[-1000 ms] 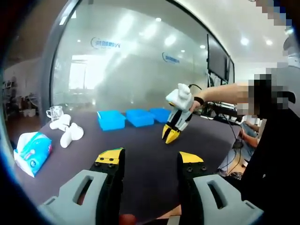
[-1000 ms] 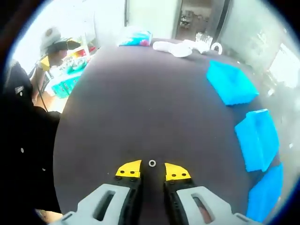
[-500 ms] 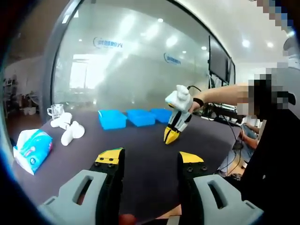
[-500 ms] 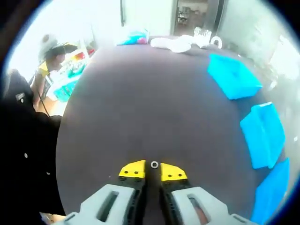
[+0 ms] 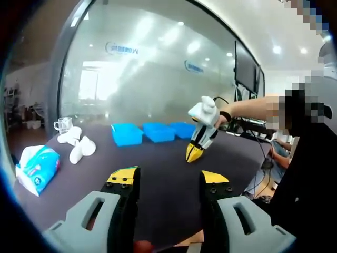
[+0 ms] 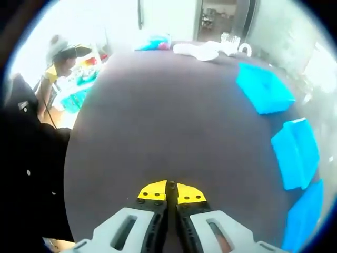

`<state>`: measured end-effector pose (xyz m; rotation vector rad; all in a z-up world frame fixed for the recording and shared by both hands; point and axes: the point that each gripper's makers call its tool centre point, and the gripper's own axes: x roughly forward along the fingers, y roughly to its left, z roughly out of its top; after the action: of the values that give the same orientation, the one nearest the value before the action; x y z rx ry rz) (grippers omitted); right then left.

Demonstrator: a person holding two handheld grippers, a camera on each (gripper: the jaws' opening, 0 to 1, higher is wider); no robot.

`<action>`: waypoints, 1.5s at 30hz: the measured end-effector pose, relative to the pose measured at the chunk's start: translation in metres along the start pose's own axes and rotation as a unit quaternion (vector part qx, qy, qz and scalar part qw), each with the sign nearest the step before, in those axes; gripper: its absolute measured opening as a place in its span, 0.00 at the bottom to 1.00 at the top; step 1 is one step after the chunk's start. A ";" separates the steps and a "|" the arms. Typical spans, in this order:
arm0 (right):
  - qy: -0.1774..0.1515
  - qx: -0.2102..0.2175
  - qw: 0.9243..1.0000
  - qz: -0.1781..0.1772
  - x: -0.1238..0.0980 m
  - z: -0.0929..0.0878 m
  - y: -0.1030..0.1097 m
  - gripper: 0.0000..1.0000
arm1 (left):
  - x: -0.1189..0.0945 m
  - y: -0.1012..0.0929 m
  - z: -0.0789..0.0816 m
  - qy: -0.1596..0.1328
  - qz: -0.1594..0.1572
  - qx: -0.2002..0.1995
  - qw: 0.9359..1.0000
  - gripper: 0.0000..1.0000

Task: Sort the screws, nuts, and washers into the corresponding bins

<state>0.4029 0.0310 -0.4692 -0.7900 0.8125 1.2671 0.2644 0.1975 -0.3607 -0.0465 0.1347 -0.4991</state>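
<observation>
Washer (image 6: pixel 171 184) stands edge-up, pinched in right tool (image 6: pixel 171 193)

The desk (image 6: pixel 158 100) is dark purplish-brown and plain. Three bins (image 6: pixel 263 89) on it are bright blue. The left gripper (image 5: pixel 167 179) has yellow tips on black fingers and grey bodies; the right gripper (image 6: pixel 171 192) has the same yellow tips on grey. Beside the bins, a tissue pack (image 5: pixel 36 168) is blue with white and a touch of pink. White objects (image 5: pixel 79 147) lie near a clear glass mug (image 5: pixel 62 125).
</observation>
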 end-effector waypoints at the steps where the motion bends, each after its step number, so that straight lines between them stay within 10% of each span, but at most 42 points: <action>1: -0.001 0.001 1.000 0.001 -0.001 -0.001 0.002 0.01 | 0.000 0.000 0.001 0.000 0.000 0.000 1.000 0.45; 11: -0.075 0.033 0.997 -0.015 -0.021 0.002 0.015 0.01 | 0.001 -0.002 0.007 -0.007 0.001 0.007 1.000 0.45; 21: -0.180 0.078 0.977 -0.080 -0.057 0.001 0.014 0.01 | 0.004 -0.012 0.017 -0.013 -0.009 0.015 1.000 0.45; 31: -0.297 0.134 0.935 -0.137 -0.085 0.000 0.029 0.01 | 0.009 -0.023 0.024 -0.014 -0.017 0.028 0.999 0.45; 45: -0.375 0.152 0.885 -0.231 -0.127 0.001 0.025 0.01 | 0.010 -0.025 0.027 -0.017 -0.023 0.029 0.999 0.45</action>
<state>0.3632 -0.0268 -0.3597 -0.1686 0.1533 0.8669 0.2652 0.1707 -0.3333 -0.0011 0.0856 -0.5481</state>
